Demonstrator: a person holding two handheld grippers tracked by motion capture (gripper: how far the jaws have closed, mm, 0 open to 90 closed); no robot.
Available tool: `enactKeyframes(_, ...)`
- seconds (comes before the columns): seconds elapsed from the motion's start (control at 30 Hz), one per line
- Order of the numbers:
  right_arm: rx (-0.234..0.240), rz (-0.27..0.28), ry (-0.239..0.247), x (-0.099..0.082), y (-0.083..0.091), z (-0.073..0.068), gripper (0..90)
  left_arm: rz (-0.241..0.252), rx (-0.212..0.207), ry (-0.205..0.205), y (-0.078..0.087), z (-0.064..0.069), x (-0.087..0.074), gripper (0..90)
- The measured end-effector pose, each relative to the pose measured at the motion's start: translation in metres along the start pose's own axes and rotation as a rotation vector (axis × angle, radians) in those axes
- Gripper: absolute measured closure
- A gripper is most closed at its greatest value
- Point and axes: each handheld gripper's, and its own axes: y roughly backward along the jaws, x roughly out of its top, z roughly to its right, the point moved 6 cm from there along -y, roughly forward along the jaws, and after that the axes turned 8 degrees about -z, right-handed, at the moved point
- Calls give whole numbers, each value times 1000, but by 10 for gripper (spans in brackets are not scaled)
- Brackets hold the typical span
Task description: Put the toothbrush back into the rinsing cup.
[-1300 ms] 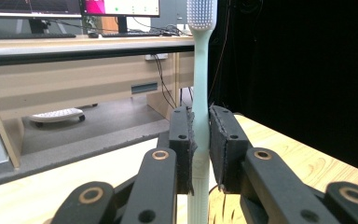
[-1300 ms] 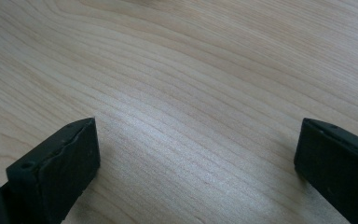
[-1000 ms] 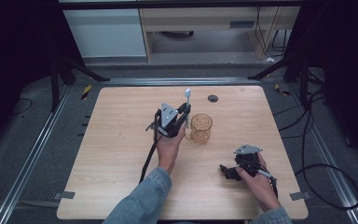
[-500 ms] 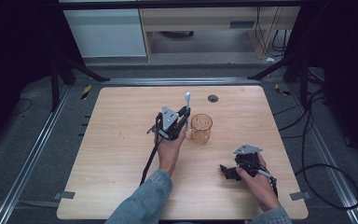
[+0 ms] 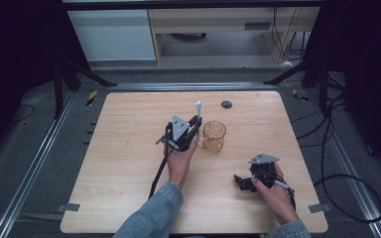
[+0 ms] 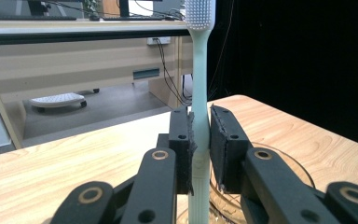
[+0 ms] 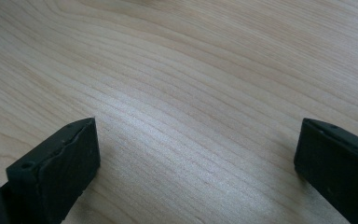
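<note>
— Where is the toothbrush [image 6: 200,93], and how does its long axis run?
— It stands upright at mid-counter, bristle head at the top and handle running straight down. The left tongs [image 5: 194,130] are clamped on the handle, one pad on each side. In the high view the white head [image 5: 198,104] pokes up above the tongs, just left of a clear glass cup [image 5: 214,136].
— Does the handle's lower end sit in the cup?
— The left gripper view shows the handle dropping in front of the cup's rim [image 6: 279,154], which curves behind the jaws; whether the tip is inside or just beside it cannot be told.
— And the right tongs [image 5: 239,181]?
— Wide open, holding nothing. The right gripper view has the two black pads [image 7: 56,172] far apart over bare wood grain. The high view places them low near the counter's [image 5: 129,163] near right corner, well apart from the cup.
— How much room is around things?
— The left half of the counter is bare, and so is the far strip, apart from a small dark round grommet [image 5: 226,104] beyond the cup. The cup stands well away from every edge.
</note>
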Motion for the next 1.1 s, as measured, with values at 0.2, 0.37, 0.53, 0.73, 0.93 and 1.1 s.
enactKeyframes(0.2,0,0,0,0,0,0,5,-13,4,0,1,-1,-6,785)
enactKeyframes(0.37,0,0,0,0,0,0,5,-18,3,-3,1,0,-8,785)
enactKeyframes(0.53,1,0,-1,0,0,0,5,-29,2,-9,0,1,-10,785)
enactKeyframes(0.73,1,0,-1,0,0,0,5,-39,4,-17,0,2,-13,786)
enactKeyframes(0.93,1,0,-1,0,0,0,5,-46,6,-18,-1,2,-14,785)
enactKeyframes(1.1,1,0,0,0,0,0,5,-49,5,-16,-1,3,-17,785)
